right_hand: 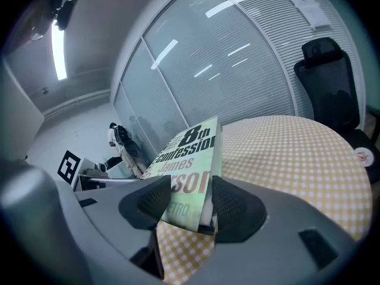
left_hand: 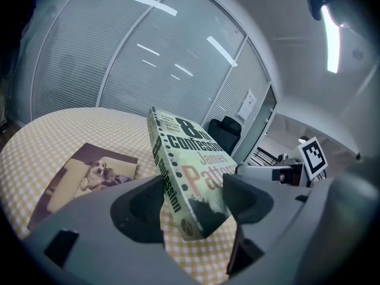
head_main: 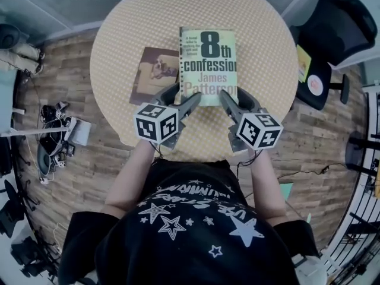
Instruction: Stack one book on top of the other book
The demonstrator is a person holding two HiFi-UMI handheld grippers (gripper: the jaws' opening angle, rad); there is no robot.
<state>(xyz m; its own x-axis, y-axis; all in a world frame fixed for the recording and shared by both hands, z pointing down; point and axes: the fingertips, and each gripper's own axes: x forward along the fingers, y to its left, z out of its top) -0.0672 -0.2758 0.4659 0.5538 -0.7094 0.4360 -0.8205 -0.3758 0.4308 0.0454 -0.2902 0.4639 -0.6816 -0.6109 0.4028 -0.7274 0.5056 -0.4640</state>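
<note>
Black star-print shirt (head_main: 190, 230) fills the bottom of the head view, with bare forearms (head_main: 133, 177) running out to two grippers. Left gripper (head_main: 183, 98) has its jaws clamped on the near left corner of the green paperback (head_main: 208, 58), spine side. The right gripper (head_main: 236, 100) pinches the near right corner the same way. So the book's long axis runs straight away from both sets of jaws, title end far, cover up. Its near end is held clear of the round table (head_main: 261, 34); yellow checks show under it in both gripper views. Left of the left jaws, the dog-cover book (head_main: 155, 71) lies flat, just beside the green one. One table in yellow check, wood floor (head_main: 101, 159) around it, a glass wall (left_hand: 119, 58) with blinds beyond the jaws, one black office chair (head_main: 335, 25) off right of the right jaws. Two books, two grippers.
</note>
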